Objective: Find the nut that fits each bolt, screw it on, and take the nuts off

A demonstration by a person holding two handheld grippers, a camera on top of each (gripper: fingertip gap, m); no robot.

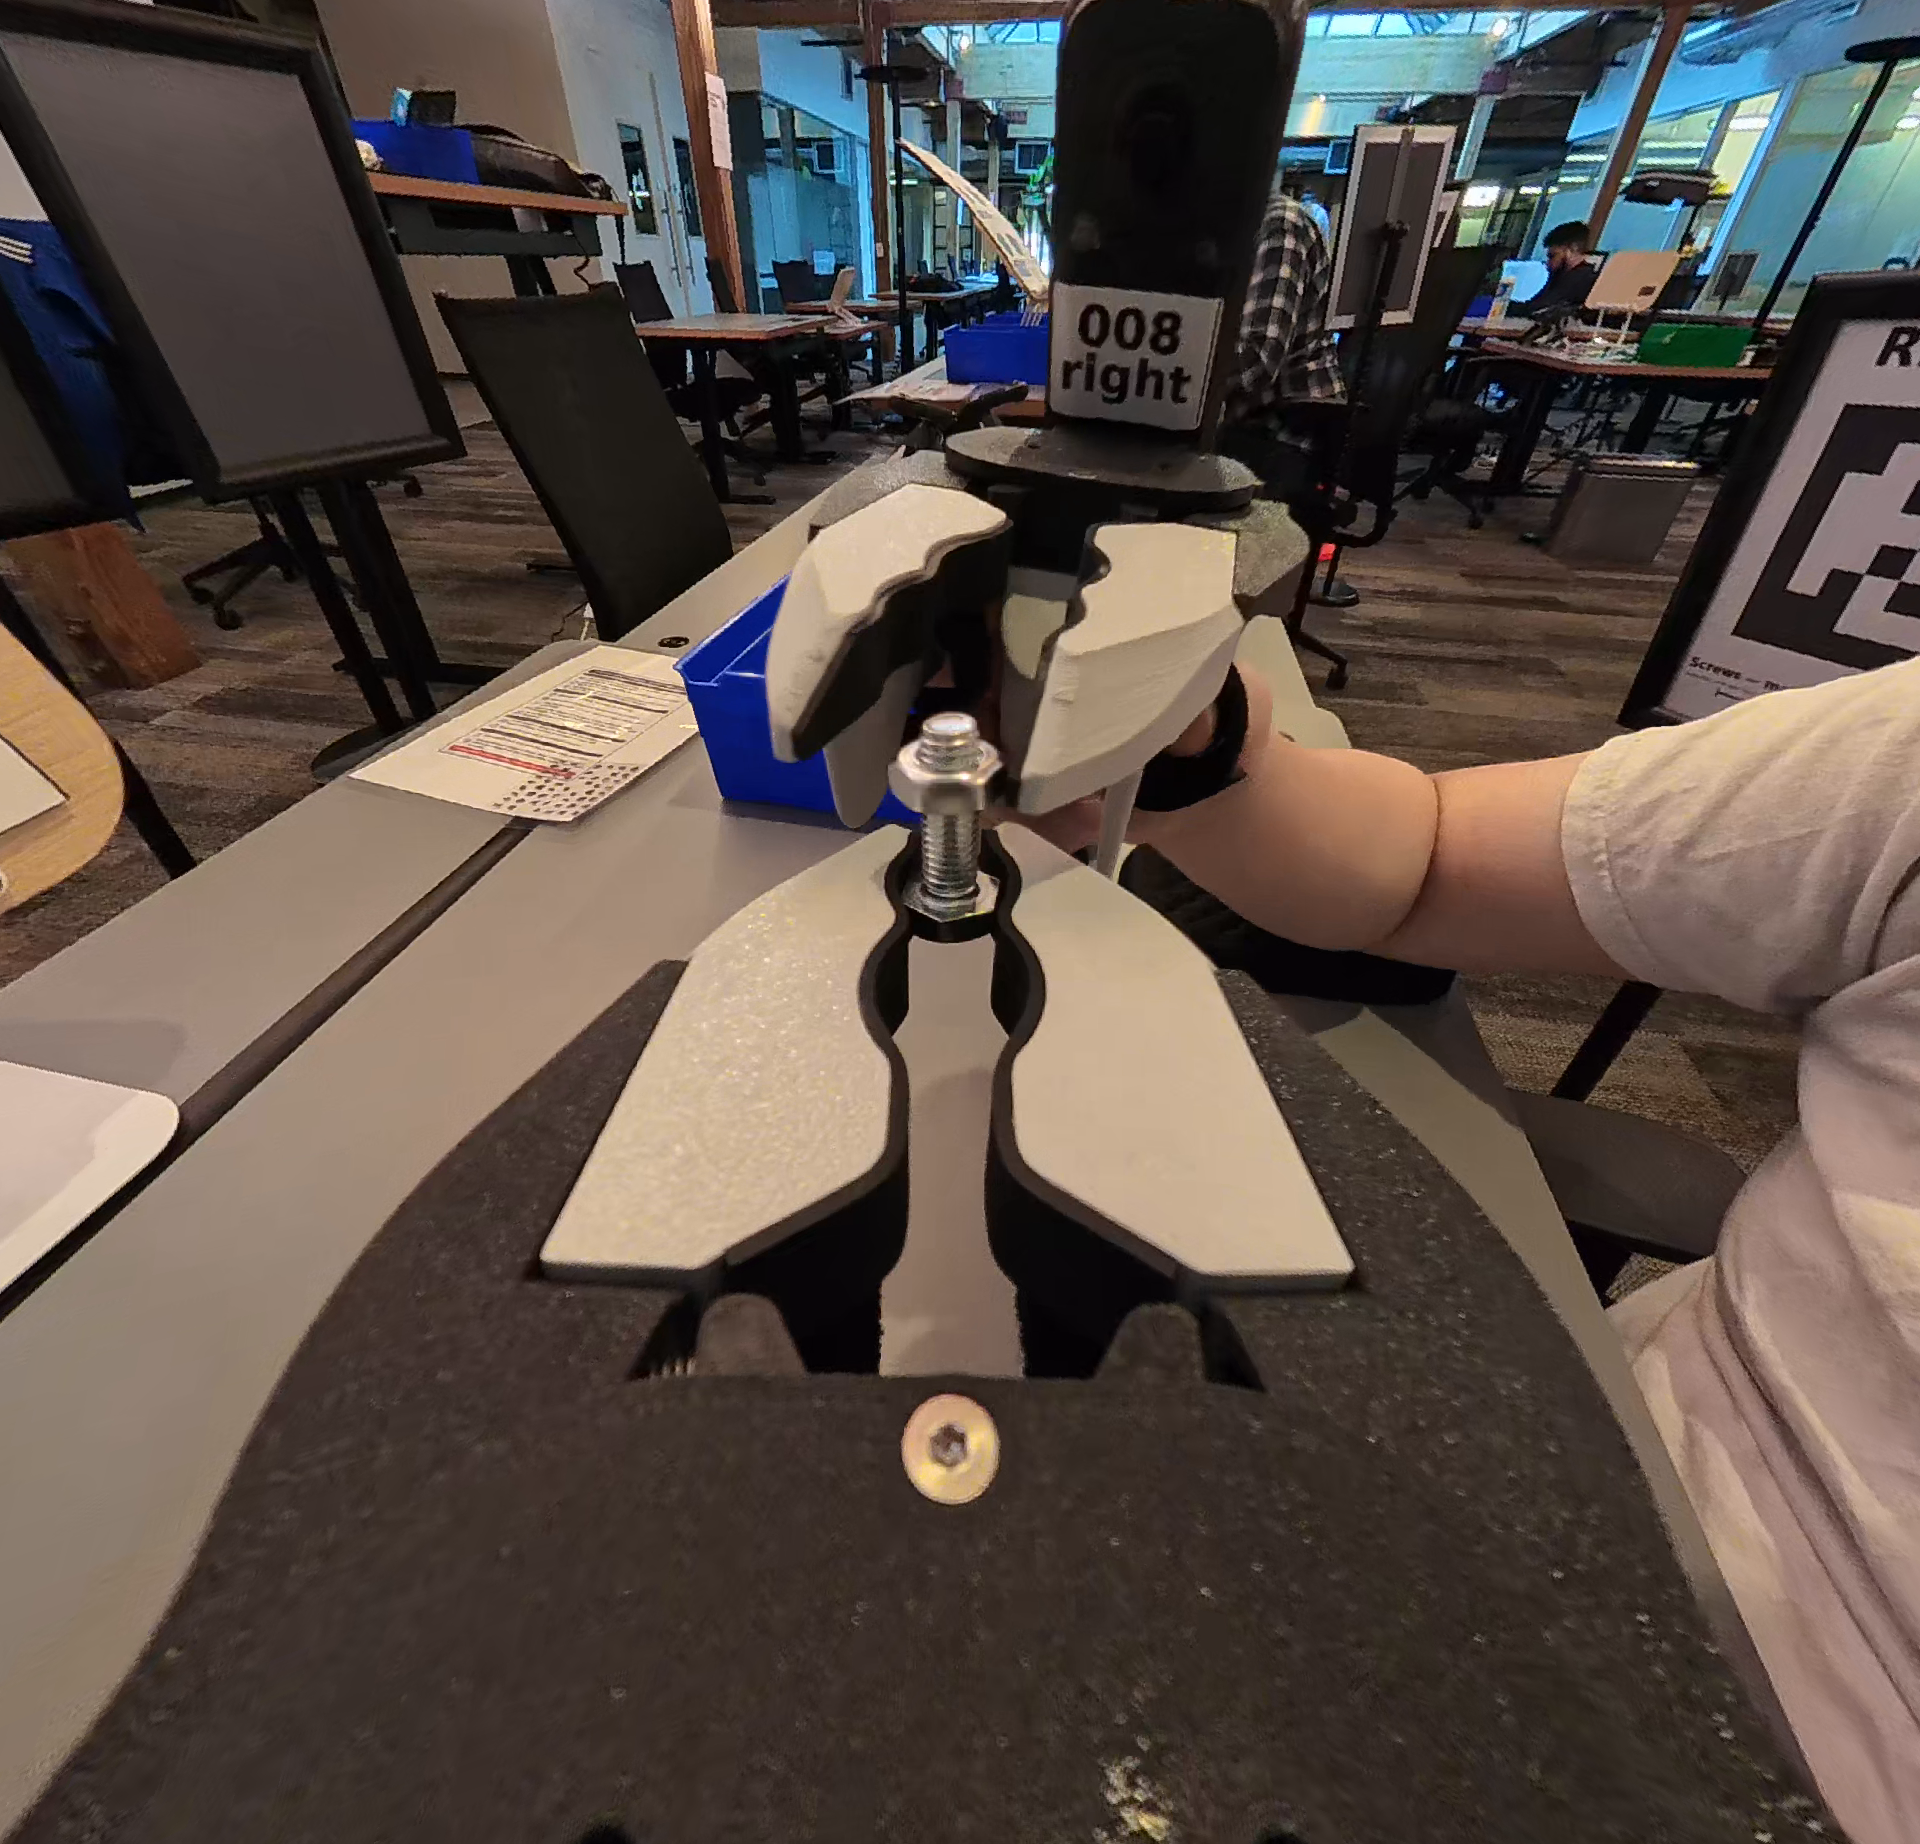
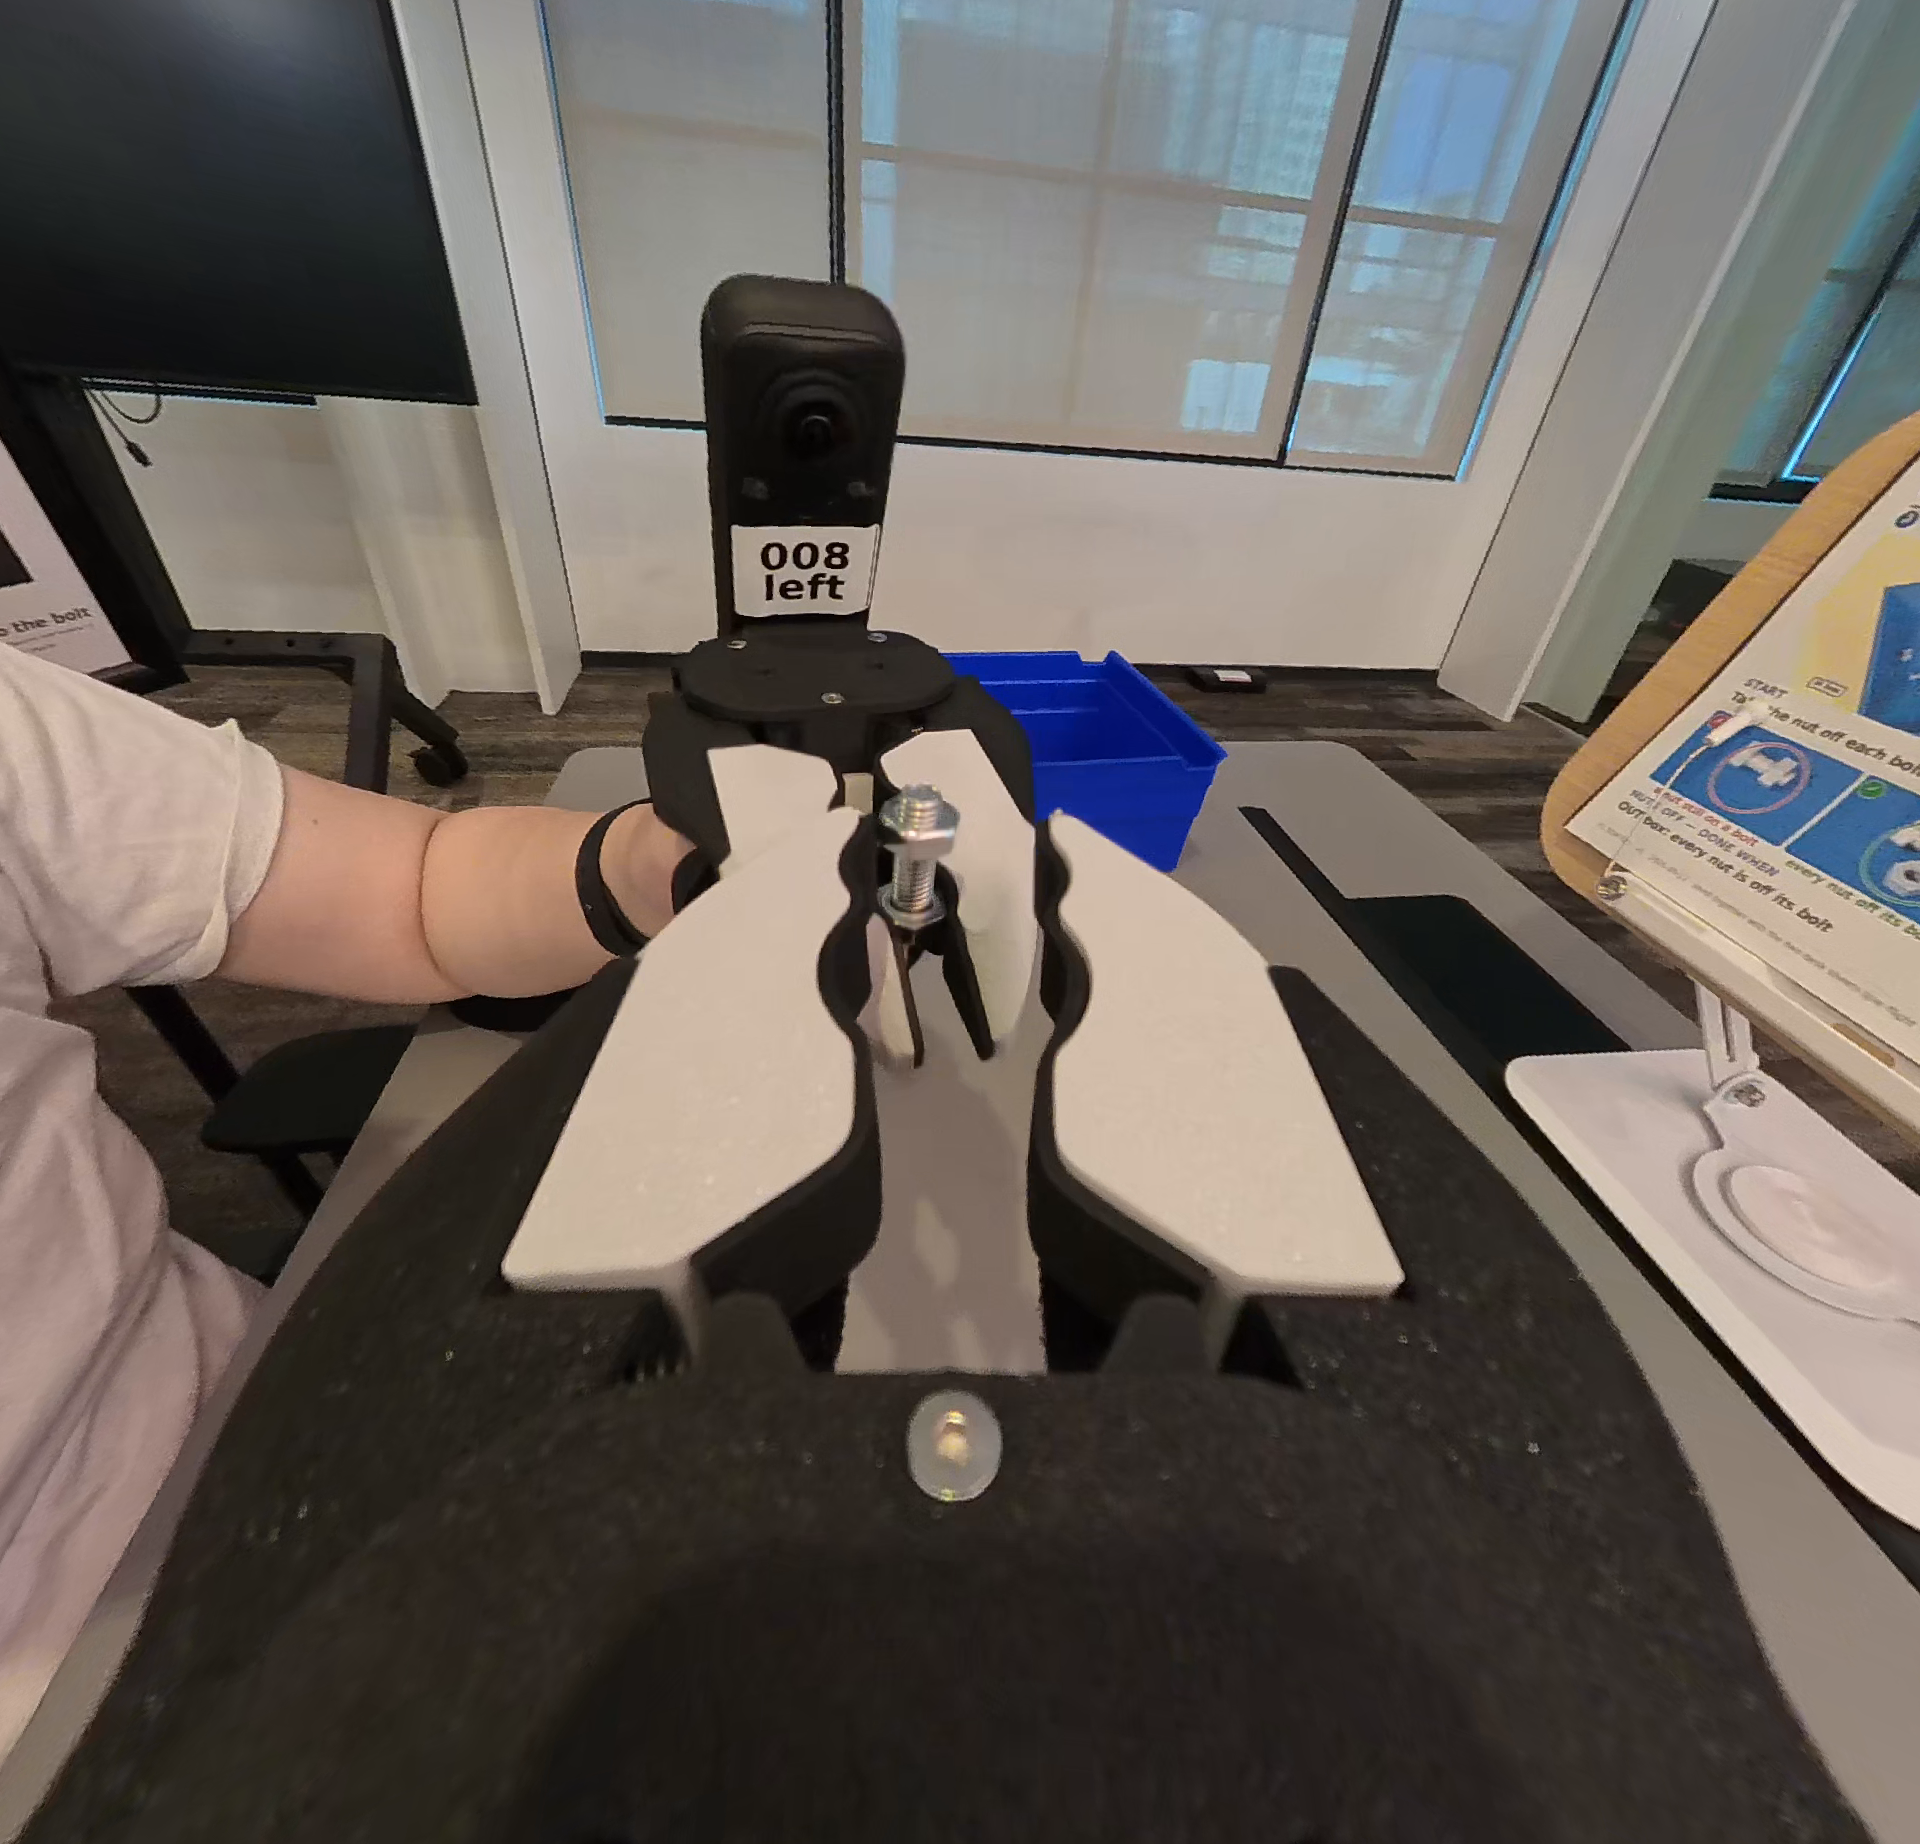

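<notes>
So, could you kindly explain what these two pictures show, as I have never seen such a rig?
There is no robot here: a person holds a hand-held two-finger gripper in each hand, each carrying a camera that looks along its fingers. The left wrist view shows the left gripper shut on the head of an upright bolt, with the right gripper facing it, fingers either side of the nut near the bolt's top. The right wrist view shows the same from the opposite side. Behind them on the grey table are a blue bin, a printed sheet and an instruction board on a stand.
</notes>
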